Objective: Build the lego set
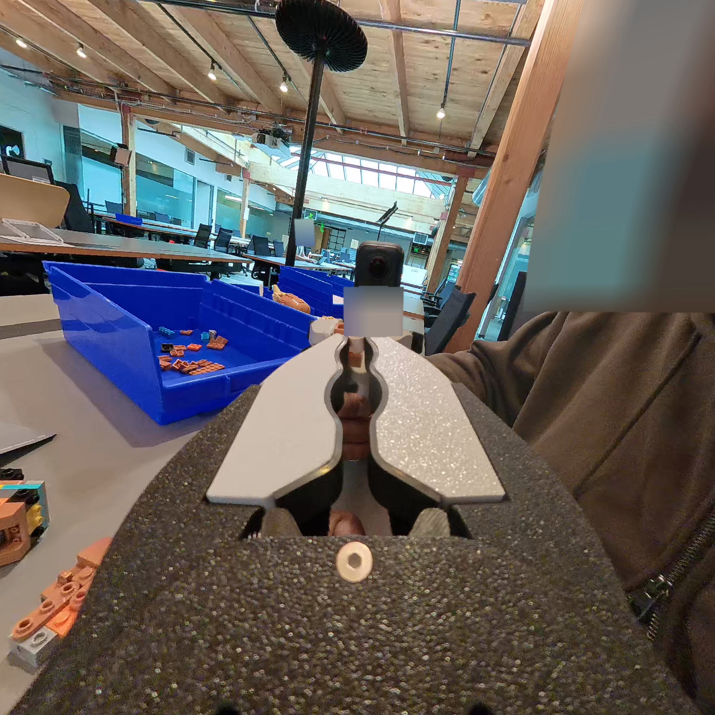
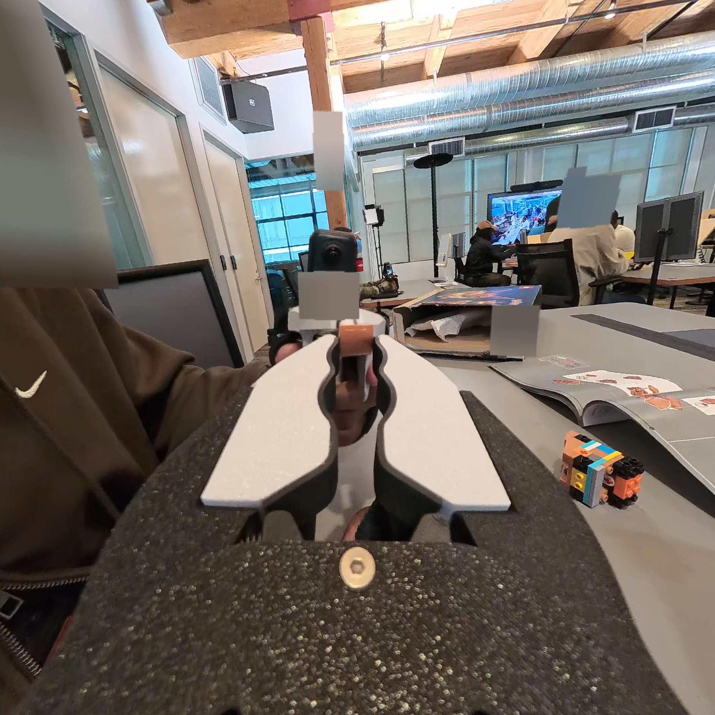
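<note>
Left gripper (image 1: pixel 356 340) has its two grey fingers almost pressed together, with only a thin gap at the tips. A bit of orange shows in that gap, but I cannot tell if the fingers are pinching it

Right gripper (image 2: pixel 356 345) faces the left one, up above the grey table (image 2: pixel 580 580). Its two fingers are a little apart. One orange-brown brick (image 2: pixel 356 338) sits between the tips, and I cannot tell if they squeeze it

On the table to the left is one big blue bin (image 1: pixel 116 329) with many small orange and blue pieces (image 1: pixel 193 358) inside. More blue bins stand far behind it. A few loose orange pieces (image 1: pixel 58 603) lie near, at the left edge

To the right stands one small built block (image 2: pixel 599 470) of many colours. One open booklet (image 2: pixel 619 398) lies just behind it, and one open box (image 2: pixel 445 336) lies farther back
</note>
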